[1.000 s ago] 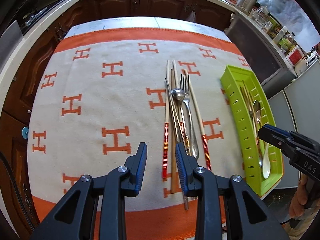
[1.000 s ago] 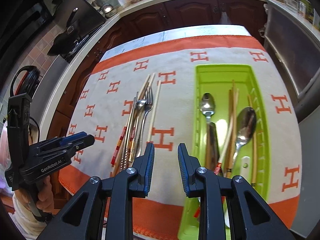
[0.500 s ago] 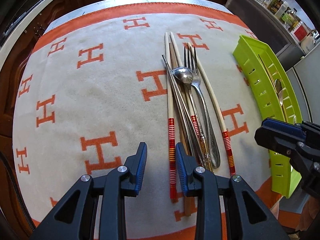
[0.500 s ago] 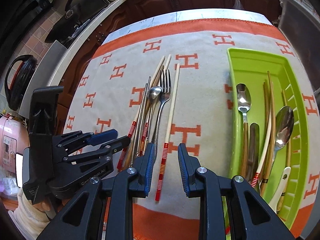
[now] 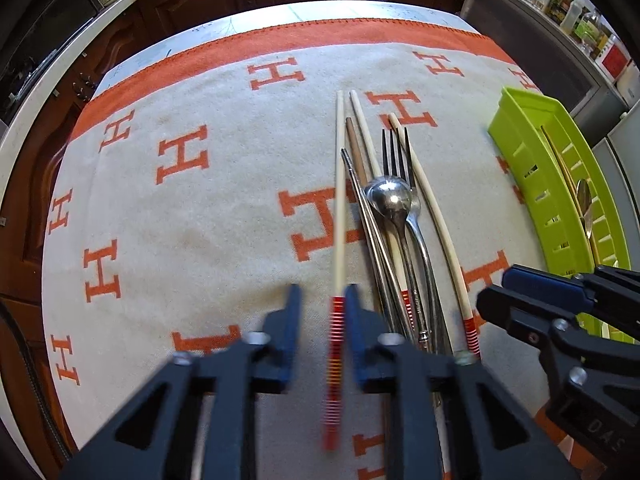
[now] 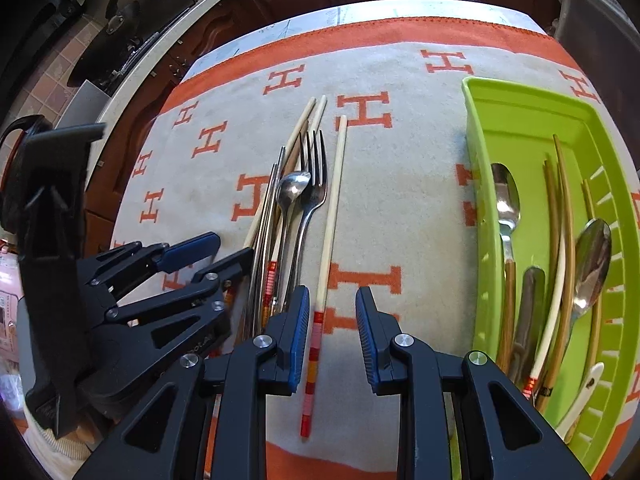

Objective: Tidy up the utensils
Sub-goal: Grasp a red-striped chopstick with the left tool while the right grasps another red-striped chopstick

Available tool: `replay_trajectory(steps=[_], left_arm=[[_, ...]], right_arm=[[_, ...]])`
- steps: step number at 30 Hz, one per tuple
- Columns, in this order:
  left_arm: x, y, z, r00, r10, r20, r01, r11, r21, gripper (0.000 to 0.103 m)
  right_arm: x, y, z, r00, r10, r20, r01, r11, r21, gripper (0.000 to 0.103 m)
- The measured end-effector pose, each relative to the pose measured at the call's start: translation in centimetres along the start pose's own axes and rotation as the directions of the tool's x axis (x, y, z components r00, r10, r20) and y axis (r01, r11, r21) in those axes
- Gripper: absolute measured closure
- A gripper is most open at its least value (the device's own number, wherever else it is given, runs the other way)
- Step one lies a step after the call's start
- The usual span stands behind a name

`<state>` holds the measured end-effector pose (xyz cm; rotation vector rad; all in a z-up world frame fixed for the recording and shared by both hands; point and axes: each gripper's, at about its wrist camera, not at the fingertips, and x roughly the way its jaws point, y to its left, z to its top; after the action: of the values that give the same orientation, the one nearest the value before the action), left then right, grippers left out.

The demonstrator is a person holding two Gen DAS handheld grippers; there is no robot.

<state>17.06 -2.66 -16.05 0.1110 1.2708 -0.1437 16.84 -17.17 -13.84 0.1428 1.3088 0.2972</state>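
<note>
Above the cloth (image 5: 200, 220), left tool (image 5: 322, 320) just closing round a chopstick (image 5: 339, 200); right tool (image 6: 332, 320) apart.

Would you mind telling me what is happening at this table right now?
A person is sorting cutlery with two handheld grippers. The left gripper has just been closing around the leftmost chopstick, though a gap shows beside it. The right gripper is open, straddling the rightmost chopstick. A fork and spoon lie between them on the cloth; the green tray already holds several utensils.
</note>
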Motion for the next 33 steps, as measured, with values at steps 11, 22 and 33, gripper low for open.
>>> replay_trajectory(steps=[11,22,33], left_arm=[[-0.9,4.1,-2.0,0.995,-0.099,0.008,0.099,0.977,-0.189,0.100],[-5.8,3.9,-4.0,0.983,-0.165,0.080,0.178,0.962,-0.208,0.100],[-10.0,-2.4,-3.5,0.960,-0.262,0.102,0.271,0.958,-0.095,0.100]], right_arm=[[2.5,1.9,0.9,0.992,-0.122,0.012,0.122,0.990,-0.067,0.078],[1.1,1.1,-0.4,0.988,-0.145,0.049,0.147,0.989,-0.024,0.098],[-9.6,-3.5,-3.0,0.976,-0.107,0.187,0.096,0.993,0.069,0.098]])
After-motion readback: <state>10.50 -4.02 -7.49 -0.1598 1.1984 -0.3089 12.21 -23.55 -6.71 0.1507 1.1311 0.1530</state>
